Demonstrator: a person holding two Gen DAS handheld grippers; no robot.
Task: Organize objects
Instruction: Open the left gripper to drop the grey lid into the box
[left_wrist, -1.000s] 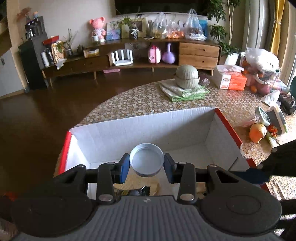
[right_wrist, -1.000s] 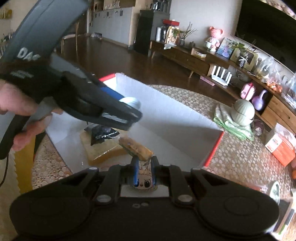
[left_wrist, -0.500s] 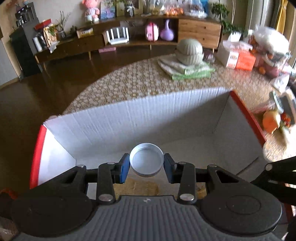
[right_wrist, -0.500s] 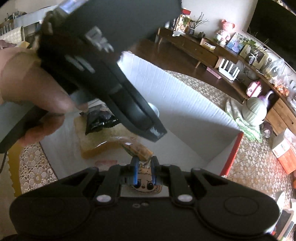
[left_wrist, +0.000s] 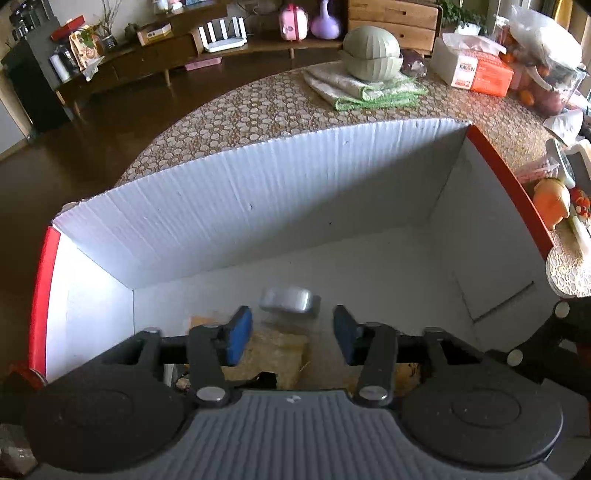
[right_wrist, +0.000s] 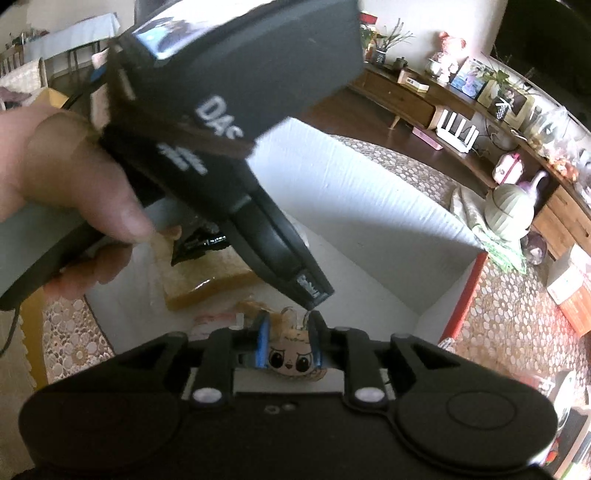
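My left gripper (left_wrist: 292, 334) is open over the white cardboard box with red rims (left_wrist: 258, 206). A round silver tin (left_wrist: 290, 300), blurred, is just beyond the blue pads, over the box floor near a bagged slice of bread (left_wrist: 275, 360). My right gripper (right_wrist: 289, 345) is shut on a small cartoon-face packet (right_wrist: 291, 360) above the near part of the box (right_wrist: 369, 192). The left gripper's body (right_wrist: 229, 158) crosses the right wrist view and hides much of the box. Bread (right_wrist: 207, 280) and a dark packet (right_wrist: 199, 245) lie on the box floor.
The box stands on a round table with a patterned cloth (left_wrist: 258, 110). Beyond it are a green lidded bowl on folded towels (left_wrist: 373, 55), a tissue pack (left_wrist: 476, 70), bagged fruit (left_wrist: 543, 48) and a small toy (left_wrist: 554, 203) on the right.
My left gripper has lowered into the box, opened and let go of the silver tin, which now sits lower, past the pads. My right gripper still holds the packet and moved closer over the box.
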